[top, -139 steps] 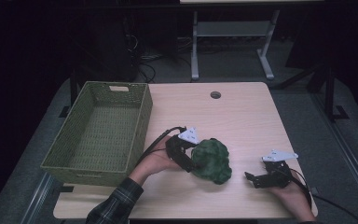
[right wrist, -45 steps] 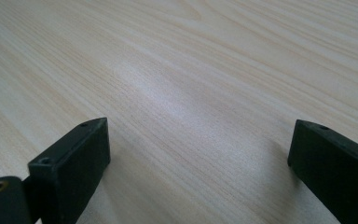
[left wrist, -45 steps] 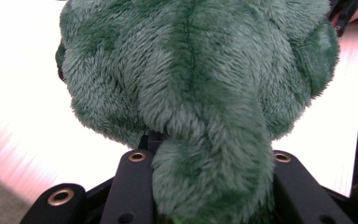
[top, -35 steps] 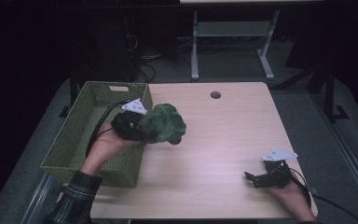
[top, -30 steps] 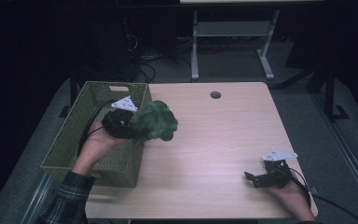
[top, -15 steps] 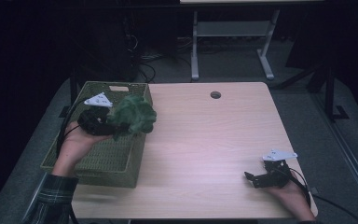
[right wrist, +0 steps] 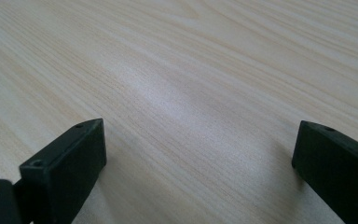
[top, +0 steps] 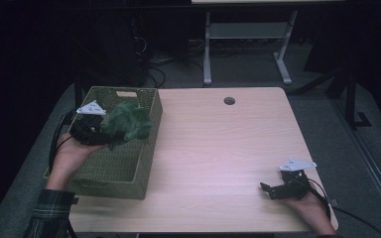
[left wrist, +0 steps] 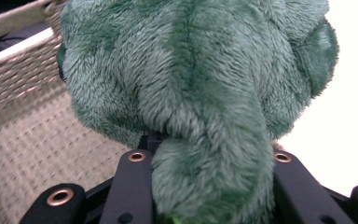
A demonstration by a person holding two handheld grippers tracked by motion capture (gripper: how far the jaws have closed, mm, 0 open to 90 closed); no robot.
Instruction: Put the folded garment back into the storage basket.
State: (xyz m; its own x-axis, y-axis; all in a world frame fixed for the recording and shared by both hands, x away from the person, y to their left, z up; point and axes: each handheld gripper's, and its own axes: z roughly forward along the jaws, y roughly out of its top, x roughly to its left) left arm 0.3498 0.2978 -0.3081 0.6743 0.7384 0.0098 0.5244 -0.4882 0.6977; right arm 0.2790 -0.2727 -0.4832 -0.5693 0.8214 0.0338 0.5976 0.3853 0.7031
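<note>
Over at the left of the high view, the left gripper [top: 90, 130] is held up above the woven basket [top: 144, 163], and its jaws are clamped on a green plush toy [top: 128, 124], which hangs over the basket's middle part, clear of the wicker below as far as I can tell. From the left gripper view the plush toy [left wrist: 200, 93] crowds the upper and middle frame, a thick fold of fur pinched between the two black jaws at the bottom, with the basket's [left wrist: 23, 140] weave showing at the left behind it and pale surface at the far right. The person's left hand [top: 69, 156] comes up from the lower left corner with a plaid sleeve [top: 49, 213] at the wrist. Well apart, at the lower right of the high view, the right gripper [top: 270, 191] lies low on the light wooden surface [top: 218, 148], held by the right hand [top: 310, 208], its grey plate on top. In the right gripper view its jaws stand wide apart with bare wood grain [right wrist: 191, 93] between them. A small round hole [top: 229, 100] sits near the surface's far edge, at upper centre of the frame.
</note>
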